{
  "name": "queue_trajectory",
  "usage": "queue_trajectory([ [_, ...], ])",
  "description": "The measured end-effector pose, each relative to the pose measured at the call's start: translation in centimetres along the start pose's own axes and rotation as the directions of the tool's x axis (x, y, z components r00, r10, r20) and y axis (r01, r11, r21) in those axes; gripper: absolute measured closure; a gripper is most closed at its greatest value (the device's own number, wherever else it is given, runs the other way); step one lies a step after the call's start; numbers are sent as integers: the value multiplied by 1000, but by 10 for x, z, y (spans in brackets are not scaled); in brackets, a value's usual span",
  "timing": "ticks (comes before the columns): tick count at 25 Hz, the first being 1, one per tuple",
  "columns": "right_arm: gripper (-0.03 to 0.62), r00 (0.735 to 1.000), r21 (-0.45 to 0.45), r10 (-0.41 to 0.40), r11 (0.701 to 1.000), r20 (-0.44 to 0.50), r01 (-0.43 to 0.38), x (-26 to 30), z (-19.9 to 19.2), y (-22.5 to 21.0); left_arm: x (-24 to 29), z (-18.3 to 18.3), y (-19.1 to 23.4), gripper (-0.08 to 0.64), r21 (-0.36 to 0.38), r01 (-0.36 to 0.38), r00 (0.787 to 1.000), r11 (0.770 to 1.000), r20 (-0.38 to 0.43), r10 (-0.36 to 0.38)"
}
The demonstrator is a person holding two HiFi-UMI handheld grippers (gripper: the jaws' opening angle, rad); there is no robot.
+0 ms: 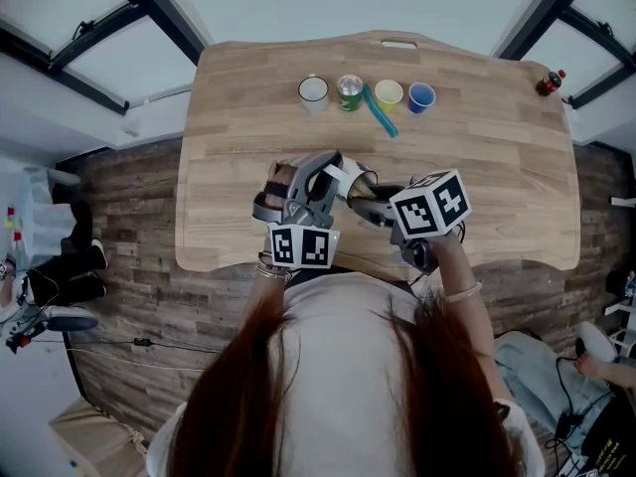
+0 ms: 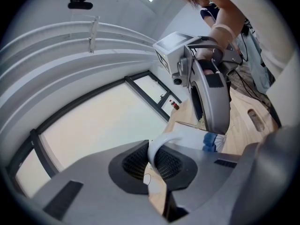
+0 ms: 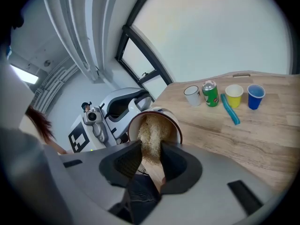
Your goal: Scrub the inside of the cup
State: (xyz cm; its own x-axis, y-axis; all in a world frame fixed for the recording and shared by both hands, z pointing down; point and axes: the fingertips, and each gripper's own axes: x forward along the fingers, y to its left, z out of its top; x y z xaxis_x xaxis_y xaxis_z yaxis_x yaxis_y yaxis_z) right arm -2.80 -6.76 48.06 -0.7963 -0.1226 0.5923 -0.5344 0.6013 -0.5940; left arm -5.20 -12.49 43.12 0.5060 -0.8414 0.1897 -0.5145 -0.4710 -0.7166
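A white cup with a brown rim and a blue pattern is held over the near part of the table, its mouth turned toward the right gripper. My left gripper is shut on the cup's white handle. My right gripper is shut on a beige scrub brush, whose bristly head sits inside the cup. In the head view the left gripper and the right gripper meet just past the person's chest, and the cup is mostly hidden between them.
At the far side of the wooden table stand in a row a white cup, a green can, a yellow cup and a blue cup, with a teal stick beside them. A small bottle stands at the far right corner.
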Motion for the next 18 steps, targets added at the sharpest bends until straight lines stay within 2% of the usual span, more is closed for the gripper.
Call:
queue_trajectory([
  [11,465,994,104,95,989,60,-101,-3,7,3,1,5,6,531,8,-20,1000,1000,17,20],
  [14,466,984,161,147,974,97,-161,-4,10,7,-1,6,9,531,6,-31,999,999,25,31],
  [18,466,963,244,216,937,161,-251,-6,16,11,-2,5,12,531,1,-45,999,999,28,45],
])
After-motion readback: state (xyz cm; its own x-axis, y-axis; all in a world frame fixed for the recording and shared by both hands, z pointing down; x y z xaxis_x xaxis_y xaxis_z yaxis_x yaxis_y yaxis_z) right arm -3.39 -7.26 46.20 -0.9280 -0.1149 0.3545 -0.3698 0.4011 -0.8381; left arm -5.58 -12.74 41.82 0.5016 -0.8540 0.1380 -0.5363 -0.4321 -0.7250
